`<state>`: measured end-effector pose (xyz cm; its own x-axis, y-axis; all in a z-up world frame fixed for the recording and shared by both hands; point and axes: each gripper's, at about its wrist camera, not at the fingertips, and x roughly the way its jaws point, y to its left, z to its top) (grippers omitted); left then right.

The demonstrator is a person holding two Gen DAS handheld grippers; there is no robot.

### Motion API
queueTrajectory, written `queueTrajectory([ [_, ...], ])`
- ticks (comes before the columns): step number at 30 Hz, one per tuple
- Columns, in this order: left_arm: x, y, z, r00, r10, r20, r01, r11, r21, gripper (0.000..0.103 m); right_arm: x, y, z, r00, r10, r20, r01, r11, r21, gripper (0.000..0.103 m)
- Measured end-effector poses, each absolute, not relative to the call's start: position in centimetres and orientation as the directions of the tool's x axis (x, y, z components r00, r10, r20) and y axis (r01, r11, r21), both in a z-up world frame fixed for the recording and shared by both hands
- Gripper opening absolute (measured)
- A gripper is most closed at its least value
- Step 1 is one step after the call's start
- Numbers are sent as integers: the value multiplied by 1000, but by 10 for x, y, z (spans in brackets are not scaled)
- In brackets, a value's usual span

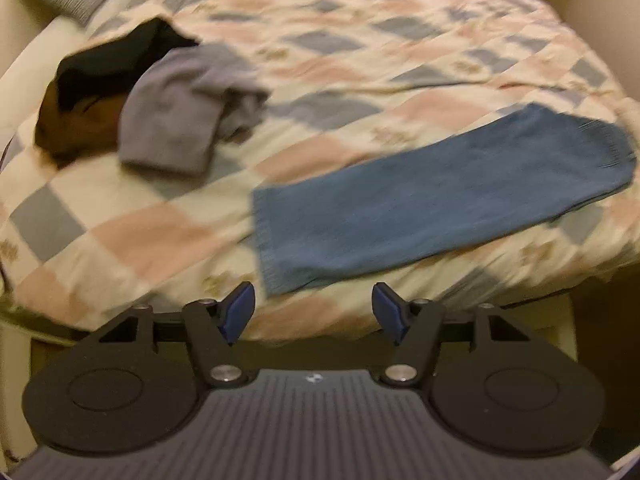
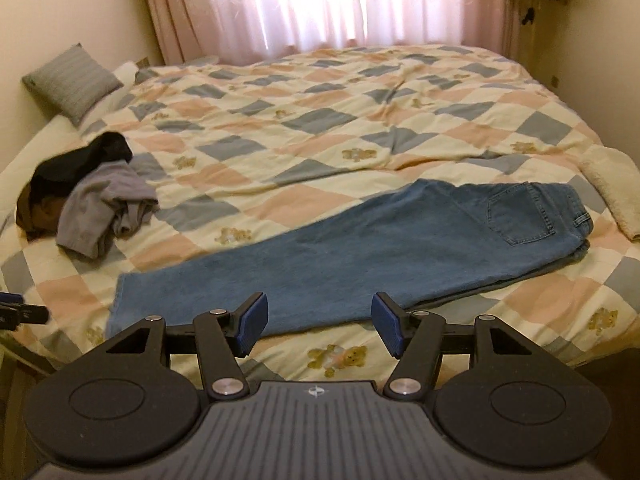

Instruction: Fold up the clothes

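Both tongs hung above the near edge of the bed [image 2: 400,92], each with its jaws standing well apart and nothing between them. The left tongs [image 1: 314,312] and the right tongs [image 2: 319,324] touched no cloth.

The jeans [image 2: 360,248] lay flat on the quilt [image 2: 304,128] just ahead of the right tongs, already doubled leg over leg. The hem end reached toward the left of those tongs. The waist and back pocket [image 2: 520,216] lay farther off to the right. In the left wrist view the hem corner sat just ahead of the left tongs, between its two fingers.

Denim of this kind was likely heavy for cloth, thick and fairly stiff, rough enough not to slip from the pads. It would probably sag and drag if lifted by one point alone. The sensible hold seemed to be the two corners of the hem end, both layers pinched together, one corner per tongs, then carried over toward the waist.

Far to the left of both tongs lay a rumpled heap: a grey garment [image 2: 104,208] and dark clothes [image 2: 72,168], soft and light by their look.
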<state>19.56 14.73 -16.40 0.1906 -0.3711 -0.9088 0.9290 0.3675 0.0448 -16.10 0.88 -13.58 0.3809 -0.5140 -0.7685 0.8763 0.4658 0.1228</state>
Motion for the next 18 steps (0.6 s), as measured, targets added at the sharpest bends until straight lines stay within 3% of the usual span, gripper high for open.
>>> queueTrajectory([
  [6,270,131,-192,71,-355,-932,950,308,-45,60,-148,15,-154,347,-494,-797,895,429,124,60],
  [10,326,100,-227,-48,-308,-950,965,230,-124,44,-103,22,-169,324,-509,-797,896,436,86,58],
  [13,358,75,-257,-140,-242,-960,979,112,-171,36,-50,37,-184,305,-548,-779,898,437,45,47],
  [18,387,37,-299,-225,-103,-969,974,-59,-220,36,53,75,-222,252,-516,-818,896,444,-4,36],
])
